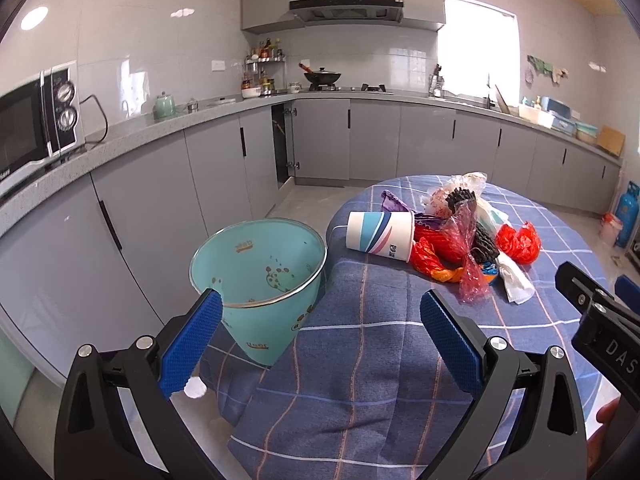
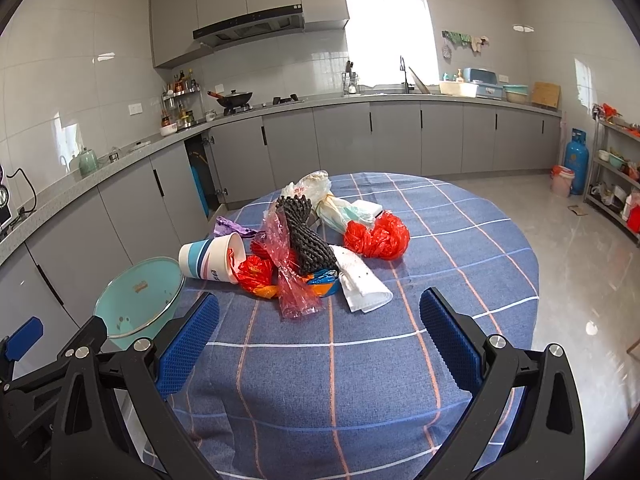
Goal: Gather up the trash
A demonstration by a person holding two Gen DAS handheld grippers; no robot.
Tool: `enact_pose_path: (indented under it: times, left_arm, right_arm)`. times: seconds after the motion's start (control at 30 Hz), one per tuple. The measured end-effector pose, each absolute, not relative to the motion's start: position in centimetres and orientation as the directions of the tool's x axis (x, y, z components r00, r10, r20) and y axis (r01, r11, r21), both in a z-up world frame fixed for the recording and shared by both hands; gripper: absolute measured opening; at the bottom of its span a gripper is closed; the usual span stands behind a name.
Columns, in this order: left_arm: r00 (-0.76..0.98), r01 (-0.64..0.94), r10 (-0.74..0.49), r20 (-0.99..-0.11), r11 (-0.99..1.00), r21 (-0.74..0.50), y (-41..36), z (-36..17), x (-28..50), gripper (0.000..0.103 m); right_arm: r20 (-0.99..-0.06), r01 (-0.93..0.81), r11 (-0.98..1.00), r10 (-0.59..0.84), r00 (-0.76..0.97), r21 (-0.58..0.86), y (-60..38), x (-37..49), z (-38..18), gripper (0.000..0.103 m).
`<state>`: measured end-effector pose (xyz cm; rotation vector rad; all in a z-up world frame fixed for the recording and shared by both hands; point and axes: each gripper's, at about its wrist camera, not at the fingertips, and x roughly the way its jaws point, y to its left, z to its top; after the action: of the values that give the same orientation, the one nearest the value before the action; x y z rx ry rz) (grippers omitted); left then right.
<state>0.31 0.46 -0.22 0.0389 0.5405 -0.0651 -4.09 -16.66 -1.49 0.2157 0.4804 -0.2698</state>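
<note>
Left gripper [image 1: 320, 320]: held low over the table's near-left edge, pointing across toward the bin and the heap; fingers spread wide, nothing between the blue pads [image 1: 190, 344].
Right gripper [image 2: 320, 320]: held level over the near edge of the table, aimed at the heap; fingers likewise wide apart and holding nothing (its black body also shows at the right border of the left wrist view).
Table [image 2: 460, 272]: round, under a blue checked cloth with white and orange lines that drapes over the near edge.
Trash heap [image 2: 312, 248]: bunched together toward the left of the table's middle, pieces touching or overlapping.
Paper cup [image 2: 210, 258]: white with blue and teal bands, lying on its side at the left edge of the table, mouth toward the heap; small dark print near the rim, too small to read.
Red plastic bag [image 2: 378, 236]: crumpled, at the right side of the heap.
Black knitted piece [image 2: 306, 232]: lies across the middle, over the other scraps.
White folded tissue [image 2: 362, 284]: at the heap's near side, beside a clear pink wrapper [image 2: 292, 280].
Bin [image 1: 260, 276]: teal, metal-rimmed, standing just off the table's left edge, tilted; cartoon prints and short orange words, not legible.
Writing: "DAS" on the right gripper's body in the left wrist view.
</note>
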Motion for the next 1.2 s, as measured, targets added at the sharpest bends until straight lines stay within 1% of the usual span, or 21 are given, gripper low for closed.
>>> enact_pose_path:
  times: [0.13, 0.5, 1.2]
  left_arm:
    - [0.85, 0.058, -0.056, -0.524, 0.998, -0.011, 1.0, -0.34, 0.46, 0.097]
    - [0.858, 0.057, -0.041, -0.512, 0.998, 0.015, 0.86, -0.22, 0.22, 0.097]
    - [0.857, 0.063, -0.044, -0.513, 0.998, 0.019, 0.69, -0.23, 0.09, 0.097]
  right_arm:
    - [-0.48, 0.305, 0.942, -0.204, 0.853, 0.142, -16.64, -4.04, -1.54, 0.099]
    - [-0.479, 0.305, 0.941, -0.204, 0.854, 0.144, -16.61, -4.16, -1.56, 0.099]
    - [-0.489, 0.304, 0.942, -0.198, 0.849, 0.145, -16.51, -4.15, -1.7, 0.099]
